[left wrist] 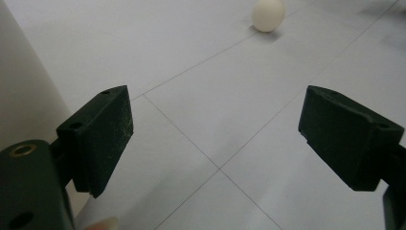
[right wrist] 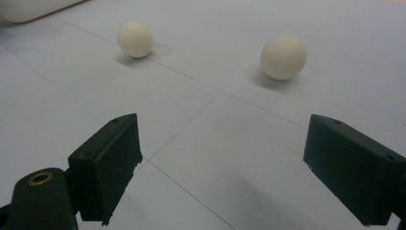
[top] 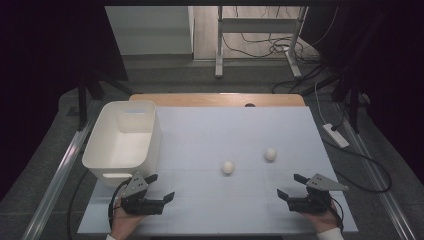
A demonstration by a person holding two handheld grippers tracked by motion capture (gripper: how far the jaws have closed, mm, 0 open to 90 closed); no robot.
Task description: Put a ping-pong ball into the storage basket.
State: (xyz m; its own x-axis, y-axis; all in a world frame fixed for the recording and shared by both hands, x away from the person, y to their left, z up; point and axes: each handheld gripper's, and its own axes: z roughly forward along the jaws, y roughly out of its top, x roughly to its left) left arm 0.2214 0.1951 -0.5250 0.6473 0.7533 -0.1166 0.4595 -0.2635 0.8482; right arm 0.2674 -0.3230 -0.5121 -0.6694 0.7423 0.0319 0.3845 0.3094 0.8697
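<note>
Both claws, left [top: 161, 187] and right [top: 290, 186], stand wide and empty; I would straddle the near ball [top: 228, 167] squarely, close gently, then carry it to the bin [top: 151, 145].

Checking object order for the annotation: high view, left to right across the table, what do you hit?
White plastic rectangular bin → left black two-jaw gripper → nearer cream-white ball → farther cream-white ball → right black two-jaw gripper. Both grippers' jaws stand open, nothing between them.
</note>
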